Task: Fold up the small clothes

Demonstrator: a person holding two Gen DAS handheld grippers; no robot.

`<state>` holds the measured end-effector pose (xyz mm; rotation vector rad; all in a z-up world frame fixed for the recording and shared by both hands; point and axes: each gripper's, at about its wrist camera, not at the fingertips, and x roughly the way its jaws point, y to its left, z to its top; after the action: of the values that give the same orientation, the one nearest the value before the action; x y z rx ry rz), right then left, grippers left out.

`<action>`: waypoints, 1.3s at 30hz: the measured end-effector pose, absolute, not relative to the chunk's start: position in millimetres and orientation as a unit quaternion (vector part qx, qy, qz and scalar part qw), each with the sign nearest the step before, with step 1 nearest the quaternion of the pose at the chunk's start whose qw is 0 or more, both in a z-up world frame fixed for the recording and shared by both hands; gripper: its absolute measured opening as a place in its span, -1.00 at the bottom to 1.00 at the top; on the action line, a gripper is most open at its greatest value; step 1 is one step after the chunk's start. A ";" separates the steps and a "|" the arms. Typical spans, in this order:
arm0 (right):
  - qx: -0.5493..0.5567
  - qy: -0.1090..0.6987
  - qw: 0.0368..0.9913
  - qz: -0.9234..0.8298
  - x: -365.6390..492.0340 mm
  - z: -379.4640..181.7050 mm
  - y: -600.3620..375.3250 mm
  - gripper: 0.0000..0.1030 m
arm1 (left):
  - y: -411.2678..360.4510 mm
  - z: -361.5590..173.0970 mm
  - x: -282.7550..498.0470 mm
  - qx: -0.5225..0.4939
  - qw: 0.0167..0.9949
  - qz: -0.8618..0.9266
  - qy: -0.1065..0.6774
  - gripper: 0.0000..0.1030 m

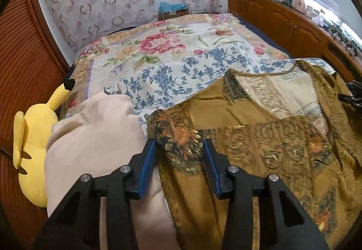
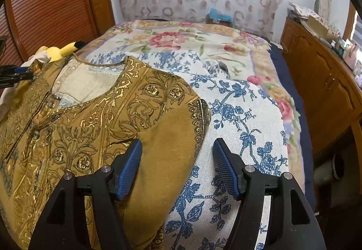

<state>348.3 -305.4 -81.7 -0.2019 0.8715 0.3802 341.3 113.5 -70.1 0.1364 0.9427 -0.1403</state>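
The bed (image 2: 237, 30) carries a blue-flowered cloth (image 2: 237, 118), and spread on that cloth lies the mustard patterned top (image 2: 95, 118). Left gripper (image 1: 179, 148) straddles the top's sleeve, jaws half-wide, pads not clearly pinching. Right gripper (image 2: 177, 144) stands wide over the other sleeve's edge, holding nothing. Beside the top, a yellow plush (image 1: 34, 148).

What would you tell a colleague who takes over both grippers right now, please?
Left gripper: jaws apart around the mustard top's left sleeve, no clamp evident.
Right gripper: open, straddling the right sleeve's edge, holding nothing.
The top lies spread face up on the blue-flowered cloth on the bed, neckline away from you.
Done: laid out flat. Left: every fold.
Beside it: beige cushion, yellow plush toy.
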 end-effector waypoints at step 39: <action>-0.077 0.302 0.918 0.245 214.5 13.9 -304.9 -0.93 | 108.2 29.3 104.9 0.013 0.947 -0.132 0.292 -1.00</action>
<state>214.5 -304.9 14.0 -0.1576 0.6221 0.5045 104.9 108.2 29.3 0.0266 0.5945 -0.2696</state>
